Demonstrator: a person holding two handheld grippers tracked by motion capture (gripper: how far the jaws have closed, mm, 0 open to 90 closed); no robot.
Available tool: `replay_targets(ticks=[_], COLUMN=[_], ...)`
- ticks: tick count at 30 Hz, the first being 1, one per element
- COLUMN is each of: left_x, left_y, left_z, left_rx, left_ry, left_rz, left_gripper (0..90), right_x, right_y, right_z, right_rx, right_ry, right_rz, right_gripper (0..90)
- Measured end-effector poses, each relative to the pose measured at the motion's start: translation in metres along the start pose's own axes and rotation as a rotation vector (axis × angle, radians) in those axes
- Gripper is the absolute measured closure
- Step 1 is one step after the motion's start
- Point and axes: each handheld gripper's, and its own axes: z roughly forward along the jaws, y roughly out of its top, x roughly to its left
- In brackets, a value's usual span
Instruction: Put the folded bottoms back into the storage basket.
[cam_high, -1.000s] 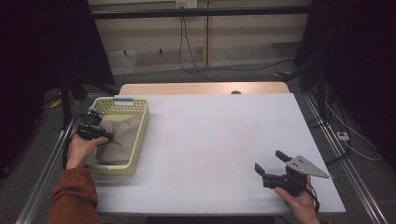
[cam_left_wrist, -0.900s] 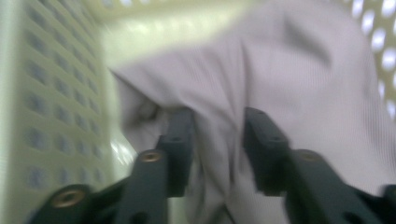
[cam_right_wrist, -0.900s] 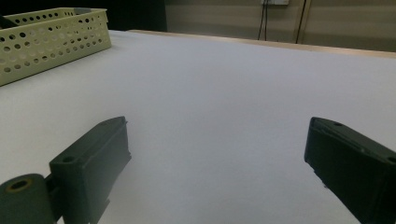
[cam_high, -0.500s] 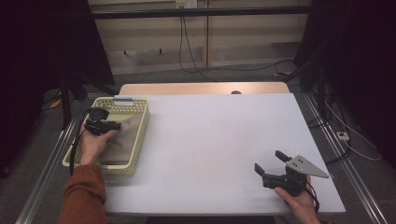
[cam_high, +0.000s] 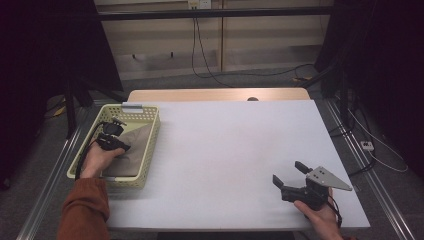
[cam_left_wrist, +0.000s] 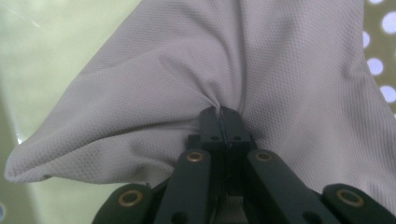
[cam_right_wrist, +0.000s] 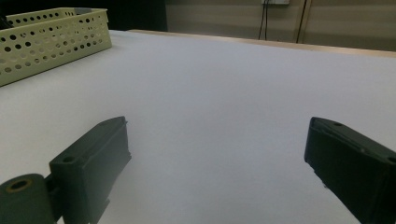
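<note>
Your left gripper is pinching a fold of the grey-beige cloth: its jaws have just been closing, and in the left gripper view the two black tips meet with the fabric puckered tight between them. In the high view that same left gripper sits down inside the pale yellow perforated basket at the table's left edge, and the cloth lies flat in the basket, its long side running along the basket's length, away from you. Your right gripper rests near the front right corner of the white table, jaws spread wide with nothing between them, well apart from the basket.

What matters for the lift is this: the cloth is directly under and ahead of your left tips, with the basket wall just to the side of your hand, between the cloth and the open table. By my reading, you need to raise the fabric straight up over that rim before carrying it rightward. The left hand is far nearer; the right can only help once the cloth reaches open table.
</note>
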Motion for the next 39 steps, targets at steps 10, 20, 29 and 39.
replay_targets(ticks=[10,20,29,39], left_x=[0.006,0.021,0.02,0.02], left_y=[0.007,-0.005,-0.006,-0.014], left_z=[0.012,-0.009,0.0,-0.008], left_rx=[-0.147,-0.254,-0.119,-0.115], left_ry=[0.043,0.095,0.064,0.046], left_rz=[-0.015,-0.09,-0.062,-0.031], left_gripper=[89.3,88.7,89.5,82.3], right_x=[0.0,0.0,0.0,0.0], right_y=[0.0,0.0,0.0,0.0], right_z=[0.0,0.001,0.0,0.001], right_rx=[0.0,0.002,0.002,0.004], right_ry=[0.001,0.001,0.0,0.0], right_rz=[-0.001,-0.001,-0.001,-0.004], right_gripper=[6.4,6.4,6.4,6.3])
